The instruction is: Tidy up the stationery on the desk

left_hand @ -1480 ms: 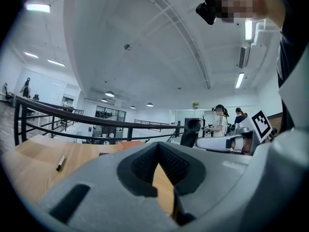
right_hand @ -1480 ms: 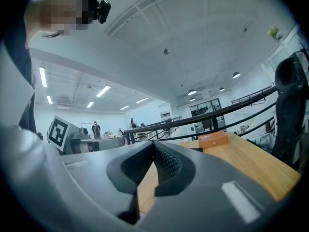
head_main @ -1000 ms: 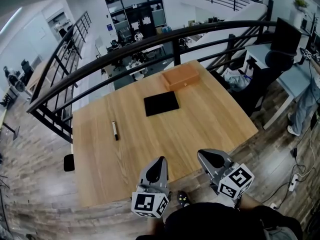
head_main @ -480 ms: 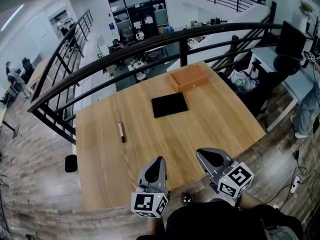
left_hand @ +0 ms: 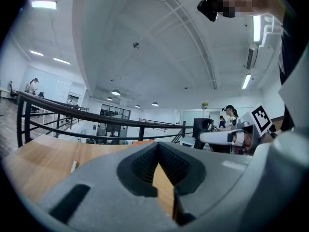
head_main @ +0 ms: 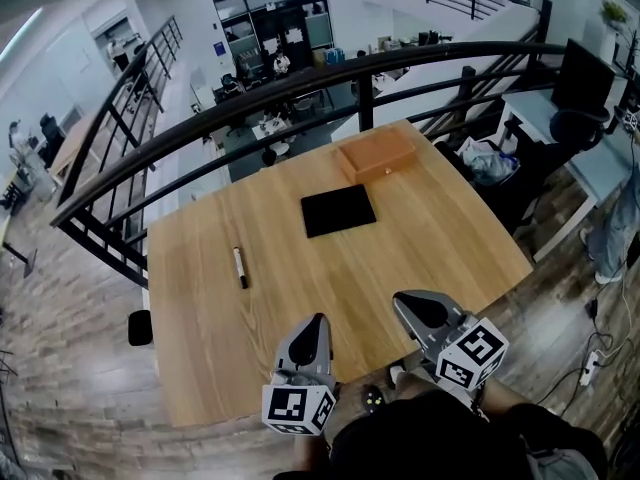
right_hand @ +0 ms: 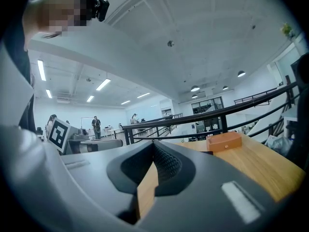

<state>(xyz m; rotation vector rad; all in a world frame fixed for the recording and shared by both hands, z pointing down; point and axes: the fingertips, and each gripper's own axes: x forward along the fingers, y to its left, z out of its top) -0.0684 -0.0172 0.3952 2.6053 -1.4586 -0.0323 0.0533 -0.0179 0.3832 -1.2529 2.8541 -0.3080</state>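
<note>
Left hand-held gripper (head_main: 318, 322), right hand-held gripper (head_main: 409, 302) closed, empty; pen (head_main: 239, 266), black pad (head_main: 338, 210), wooden box (head_main: 376, 155) ahead

My right gripper (right_hand: 154, 146) has its jaws pressed together, empty. At two o'clock from them a wooden box (right_hand: 224, 141) sits on the desk (right_hand: 263, 167); the left gripper (right_hand: 113, 144) shows at nine o'clock.

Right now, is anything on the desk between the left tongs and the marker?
Nothing visible. Only bare desk lies between the shut, empty left tongs and the marker. The black pad and the wooden box sit farther back, off that line.
</note>
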